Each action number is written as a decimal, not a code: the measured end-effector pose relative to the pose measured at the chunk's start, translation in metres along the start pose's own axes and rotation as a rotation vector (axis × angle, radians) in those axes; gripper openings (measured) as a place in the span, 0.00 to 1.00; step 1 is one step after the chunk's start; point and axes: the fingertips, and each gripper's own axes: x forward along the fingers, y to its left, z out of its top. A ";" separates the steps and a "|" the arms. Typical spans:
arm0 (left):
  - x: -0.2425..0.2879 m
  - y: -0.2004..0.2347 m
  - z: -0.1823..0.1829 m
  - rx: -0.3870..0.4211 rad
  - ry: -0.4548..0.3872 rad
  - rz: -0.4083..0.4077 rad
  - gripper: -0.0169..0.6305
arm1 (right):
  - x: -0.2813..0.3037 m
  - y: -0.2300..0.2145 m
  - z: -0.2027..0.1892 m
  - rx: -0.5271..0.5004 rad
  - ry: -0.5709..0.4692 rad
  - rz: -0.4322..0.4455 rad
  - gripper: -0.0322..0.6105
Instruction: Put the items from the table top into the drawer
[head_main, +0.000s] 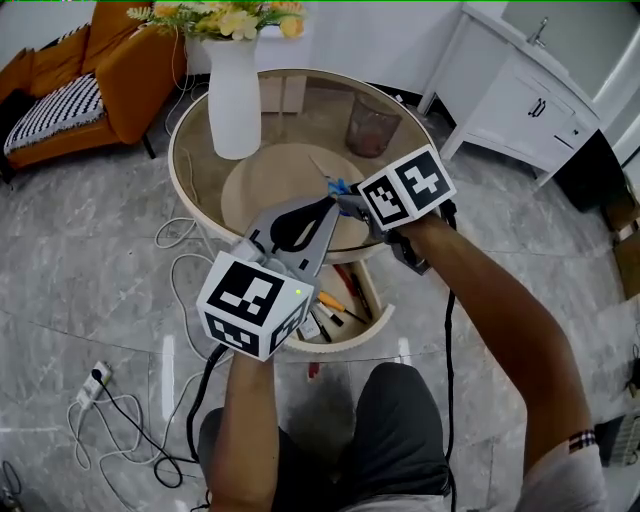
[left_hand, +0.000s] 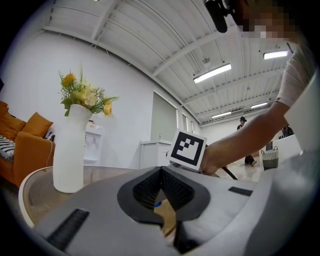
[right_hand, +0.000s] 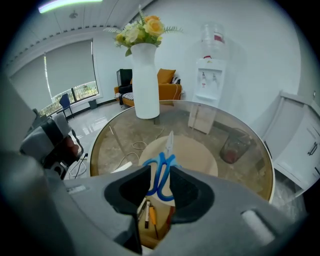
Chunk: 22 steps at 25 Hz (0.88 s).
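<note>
Blue-handled scissors (right_hand: 162, 167) lie on the round glass table (head_main: 196, 140) near its front edge, blades pointing away; in the head view only a bit of the blue scissors (head_main: 335, 186) shows. My right gripper (right_hand: 161, 175) tilts down over them, open, with the handles in the gap between its pads. Seen from above, the right gripper (head_main: 348, 202) is at the table's front edge. My left gripper (head_main: 327, 207) is level beside it, shut and empty, its tips meeting in the left gripper view (left_hand: 161, 170). Below the tabletop the drawer (head_main: 376, 320) is pulled out with several hand tools inside.
A tall white vase (head_main: 233, 95) of yellow flowers stands at the table's back left, a dark glass cup (head_main: 372, 125) at the back right. An orange sofa (head_main: 90, 80) is at far left, a white cabinet (head_main: 520, 100) at right. Cables and a power strip (head_main: 95, 385) lie on the floor.
</note>
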 end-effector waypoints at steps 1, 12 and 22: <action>-0.001 0.000 0.001 -0.005 -0.008 -0.003 0.03 | 0.001 0.000 -0.002 0.001 0.013 0.005 0.23; -0.006 0.011 0.000 -0.045 -0.037 0.002 0.03 | 0.007 -0.004 -0.004 0.009 0.057 0.006 0.18; -0.011 0.018 -0.011 -0.058 -0.020 0.014 0.03 | -0.002 -0.005 -0.003 -0.010 -0.038 -0.044 0.17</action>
